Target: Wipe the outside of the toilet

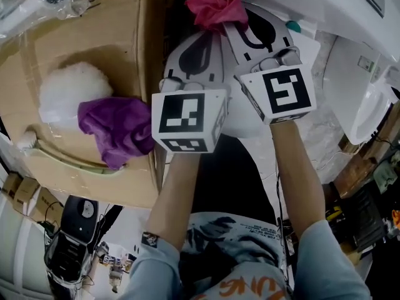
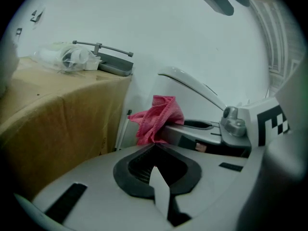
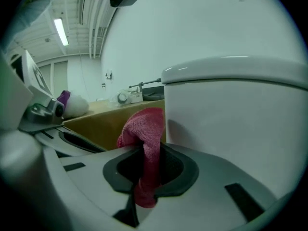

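A pink cloth hangs bunched from my right gripper, which is shut on it. In the right gripper view the pink cloth runs down between the jaws, close beside the white toilet tank. In the head view the toilet lies at the top right, just past the cloth. My left gripper is beside the right one, shut, with nothing between its jaws. From the left gripper view the cloth shows at the tip of the right gripper.
A cardboard box stands to the left, with a purple cloth and a white fluffy bundle on it. Another white fixture is at the right. Clutter and cables lie on the floor at the lower left and right.
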A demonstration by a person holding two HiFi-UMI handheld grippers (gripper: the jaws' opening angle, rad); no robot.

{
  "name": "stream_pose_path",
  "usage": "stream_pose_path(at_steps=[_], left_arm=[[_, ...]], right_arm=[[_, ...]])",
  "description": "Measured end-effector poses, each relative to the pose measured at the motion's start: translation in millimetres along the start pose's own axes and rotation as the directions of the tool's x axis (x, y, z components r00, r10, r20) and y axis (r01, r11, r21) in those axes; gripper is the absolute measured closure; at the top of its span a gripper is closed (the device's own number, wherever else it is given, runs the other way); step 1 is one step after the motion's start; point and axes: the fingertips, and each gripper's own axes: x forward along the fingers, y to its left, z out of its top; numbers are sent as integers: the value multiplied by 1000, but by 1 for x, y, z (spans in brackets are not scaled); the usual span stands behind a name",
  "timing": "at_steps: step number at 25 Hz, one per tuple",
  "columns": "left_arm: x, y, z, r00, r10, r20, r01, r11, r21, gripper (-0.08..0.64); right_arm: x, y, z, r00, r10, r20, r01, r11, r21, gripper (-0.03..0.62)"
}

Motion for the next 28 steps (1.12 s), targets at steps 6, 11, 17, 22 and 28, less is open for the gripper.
stream_pose_path(at_steps=[6,11,17,22,28], left_arm=[[16,-1,-1,1000,-16,-24,16,1000,3,535],[30,-10,-5,998,-38,-55,39,999,17,535],[43,-24,-12,994,-64,-90,67,997,30,535],[55,-41,-15,988,-99,-116,106,993,53,535],[67,-62,-21,978,-145,-147,158,984,82,535]], right_arm=[[20,-12,-18,999,4,-43,-7,998,-60,525],[12,-34,-30,997,-48,-56,46,999,-22,526],[-5,-58,-40,993,-104,-63,105,994,15,526],[-24,-78,-51,985,-155,-77,159,986,44,525],[-45,-99,-62,972,-219,-90,226,970,84,526]])
